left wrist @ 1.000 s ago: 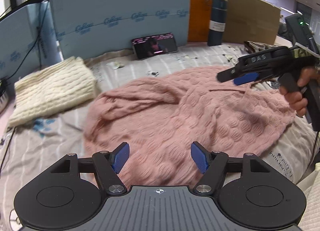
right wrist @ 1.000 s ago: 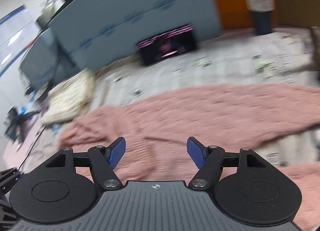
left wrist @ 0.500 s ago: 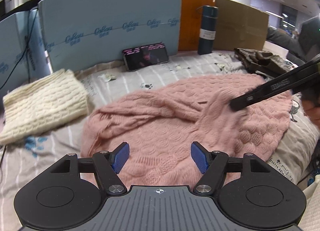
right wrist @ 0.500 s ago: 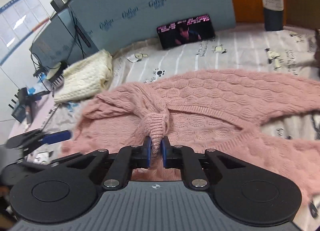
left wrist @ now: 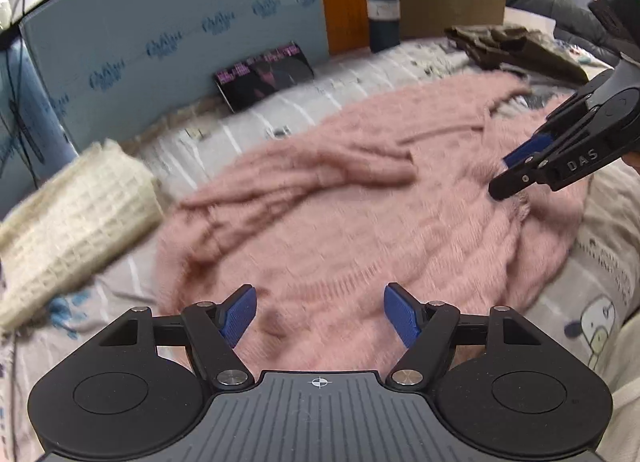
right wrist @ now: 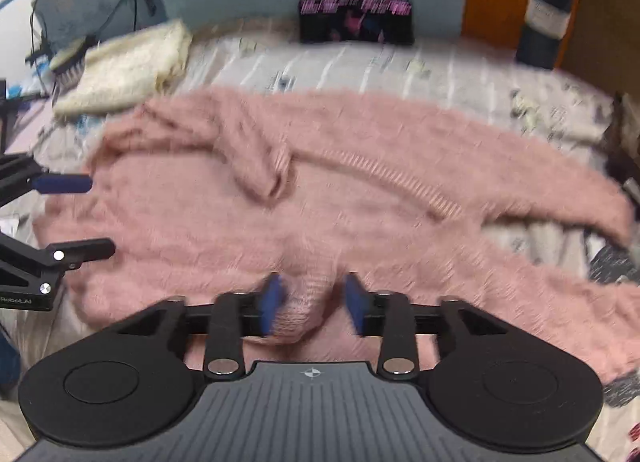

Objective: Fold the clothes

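A pink knitted sweater [left wrist: 340, 213] lies spread and rumpled on the patterned bedsheet [left wrist: 288, 109]; it also fills the right wrist view [right wrist: 320, 189]. My left gripper [left wrist: 320, 316] is open and empty above the sweater's near edge. My right gripper [right wrist: 314, 304] has its jaws partly apart, with a bunched fold of the sweater between them; the fold looks let go. In the left wrist view the right gripper [left wrist: 508, 171] sits low over the sweater's right part. The left gripper's fingers [right wrist: 64, 183] show at the left edge of the right wrist view.
A folded cream sweater [left wrist: 76, 209] lies at the left. A phone [left wrist: 266, 73] leans on the blue partition [left wrist: 180, 41]. A dark bottle [left wrist: 382, 1] stands at the back. A dark olive garment [left wrist: 516, 47] lies at the back right.
My right gripper was shut on a fold of the sweater half a second ago; its jaws have now opened around it. The left gripper stayed open and shifted slightly.
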The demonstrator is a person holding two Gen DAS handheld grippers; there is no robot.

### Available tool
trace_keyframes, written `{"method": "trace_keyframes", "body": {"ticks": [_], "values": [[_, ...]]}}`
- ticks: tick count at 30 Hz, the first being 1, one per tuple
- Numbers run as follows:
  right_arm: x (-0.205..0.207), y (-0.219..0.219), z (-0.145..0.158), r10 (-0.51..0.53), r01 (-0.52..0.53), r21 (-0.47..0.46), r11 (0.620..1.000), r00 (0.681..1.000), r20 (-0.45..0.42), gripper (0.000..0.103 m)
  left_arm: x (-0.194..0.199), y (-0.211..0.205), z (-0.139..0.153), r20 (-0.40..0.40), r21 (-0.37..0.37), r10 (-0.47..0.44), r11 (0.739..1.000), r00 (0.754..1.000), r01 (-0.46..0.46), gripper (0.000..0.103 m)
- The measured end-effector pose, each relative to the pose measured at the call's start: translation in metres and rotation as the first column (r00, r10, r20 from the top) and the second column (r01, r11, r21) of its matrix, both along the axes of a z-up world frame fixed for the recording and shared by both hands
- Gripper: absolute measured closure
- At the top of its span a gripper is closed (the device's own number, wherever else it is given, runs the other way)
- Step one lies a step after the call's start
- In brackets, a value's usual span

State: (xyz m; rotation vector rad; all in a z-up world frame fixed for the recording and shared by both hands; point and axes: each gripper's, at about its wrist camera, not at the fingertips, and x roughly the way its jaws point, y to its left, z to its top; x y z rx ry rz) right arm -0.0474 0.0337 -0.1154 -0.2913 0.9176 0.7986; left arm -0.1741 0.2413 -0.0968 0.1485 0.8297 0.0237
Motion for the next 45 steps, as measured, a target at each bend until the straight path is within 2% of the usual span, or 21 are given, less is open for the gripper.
{"method": "trace_keyframes", "body": {"ticks": [1,2,9,16,20,22,25,29,31,36,39,41,45], "values": [[0.002,-0.003,0.005,-0.004,0.003,0.012,1.0,1.0,0.018,0.049,0.001,0.0,0.003,0.005,0.006,-0.002,1.0,1.0,0.002,0.031],[0.005,-0.007,0.008,-0.004,0.003,0.017,1.0,1.0,0.027,0.045,0.001,0.0,0.005,0.008,0.013,-0.007,1.0,1.0,0.007,0.031],[0.026,-0.021,0.003,-0.079,0.08,-0.01,0.997,0.995,0.064,0.042,0.002,-0.016,0.0,-0.003,0.043,-0.004,0.999,1.0,0.004,0.029],[0.014,-0.014,-0.017,0.044,-0.029,-0.1,0.995,0.986,0.161,0.042,0.003,-0.032,-0.006,-0.016,0.071,0.003,0.997,1.0,-0.002,0.029],[0.008,-0.009,-0.028,0.116,-0.085,-0.152,0.985,0.971,0.208,0.038,0.006,-0.038,-0.007,-0.019,0.084,0.023,0.996,1.0,-0.022,0.029],[0.011,-0.013,-0.024,0.118,-0.092,-0.136,0.986,0.974,0.194,0.038,0.008,-0.042,-0.006,-0.009,0.086,0.042,0.995,0.999,-0.041,0.029],[0.012,-0.025,-0.015,0.118,-0.102,-0.089,0.991,0.971,0.206,0.038,0.013,-0.045,-0.009,0.01,0.073,0.118,0.99,0.993,-0.119,0.025],[0.021,-0.047,-0.007,0.085,-0.084,-0.011,0.996,0.982,0.171,0.038,0.018,-0.051,-0.02,-0.006,0.092,0.204,0.975,0.979,-0.203,0.024],[0.025,-0.058,-0.005,0.073,-0.073,-0.001,0.997,0.983,0.168,0.038,0.022,-0.054,-0.021,-0.01,0.101,0.233,0.968,0.972,-0.231,0.024],[0.038,-0.1,0.004,0.061,-0.062,-0.002,0.998,0.983,0.173,0.033,0.015,-0.069,0.002,0.035,0.176,0.196,0.964,0.98,-0.2,0.024],[0.047,-0.125,0.004,0.087,-0.076,-0.064,0.995,0.977,0.197,0.032,0.007,-0.083,0.01,0.026,0.235,0.153,0.96,0.988,-0.155,0.024],[0.051,-0.139,0.003,0.115,-0.092,-0.117,0.989,0.971,0.209,0.032,0.001,-0.091,0.013,0.018,0.25,0.136,0.959,0.991,-0.136,0.023],[0.055,-0.159,0.0,0.157,-0.126,-0.165,0.978,0.969,0.189,0.032,-0.005,-0.106,0.014,0.002,0.247,0.105,0.963,0.994,-0.102,0.023]]}}
